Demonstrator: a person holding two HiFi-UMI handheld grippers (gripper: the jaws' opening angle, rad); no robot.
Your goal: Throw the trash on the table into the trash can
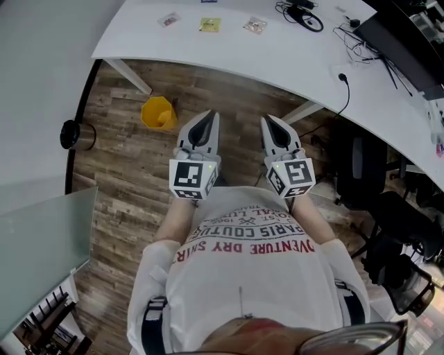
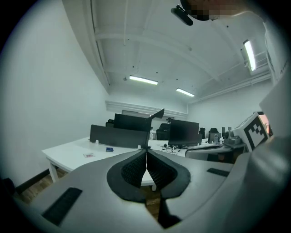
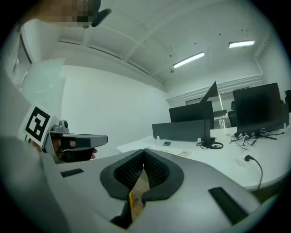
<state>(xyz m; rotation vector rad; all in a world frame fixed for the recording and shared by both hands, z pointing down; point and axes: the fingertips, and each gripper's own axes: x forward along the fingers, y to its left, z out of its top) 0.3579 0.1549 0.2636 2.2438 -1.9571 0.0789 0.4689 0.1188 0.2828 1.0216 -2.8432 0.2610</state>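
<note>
Three small wrappers lie near the far edge of the white table (image 1: pixel 229 52): a pale one (image 1: pixel 168 19), a yellow one (image 1: pixel 210 25) and a clear one (image 1: pixel 255 26). A yellow trash can (image 1: pixel 159 113) stands on the wood floor under the table's near edge. My left gripper (image 1: pixel 210 116) and right gripper (image 1: pixel 266 120) are held side by side in front of my chest, short of the table. Both point toward it. Each is shut, with nothing between the jaws, as the left gripper (image 2: pixel 147 149) and right gripper (image 3: pixel 144 150) show close up. The can is just left of the left gripper.
A silver cylinder bin (image 1: pixel 76 135) stands by the wall at left, beside a glass partition (image 1: pixel 41 243). White table legs (image 1: pixel 128 75) angle down near the can. Cables (image 1: pixel 305 15) and monitors (image 1: pixel 406 41) crowd the table's right. Black office chairs (image 1: pixel 388 229) stand at right.
</note>
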